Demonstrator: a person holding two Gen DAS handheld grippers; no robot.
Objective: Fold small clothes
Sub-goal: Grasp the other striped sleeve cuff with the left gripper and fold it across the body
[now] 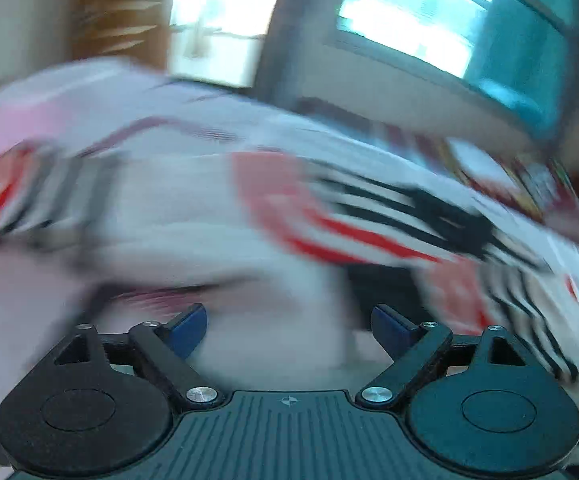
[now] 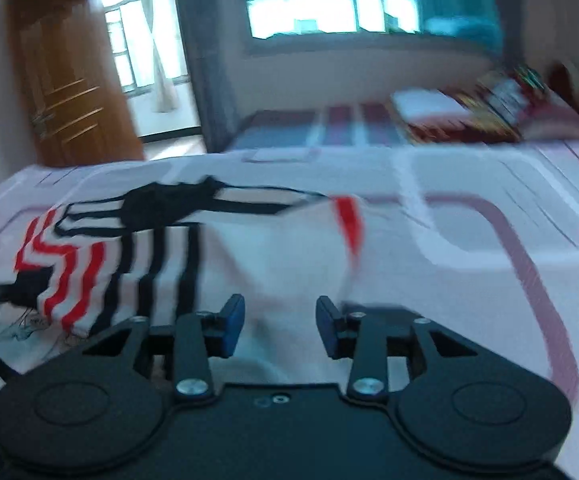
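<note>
Now both my jaws are apart and hold nothing: left gripper [image 1: 288, 328] wide, right gripper [image 2: 280, 326] narrower. My striped shirt [image 2: 141, 248] lies on the bed [image 2: 489, 220], partly folded I think. More folds are left.

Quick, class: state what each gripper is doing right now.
Left gripper: open, holding nothing.
Right gripper: open, white cotton garment with red and black stripes between its jaws, not pinched.
</note>
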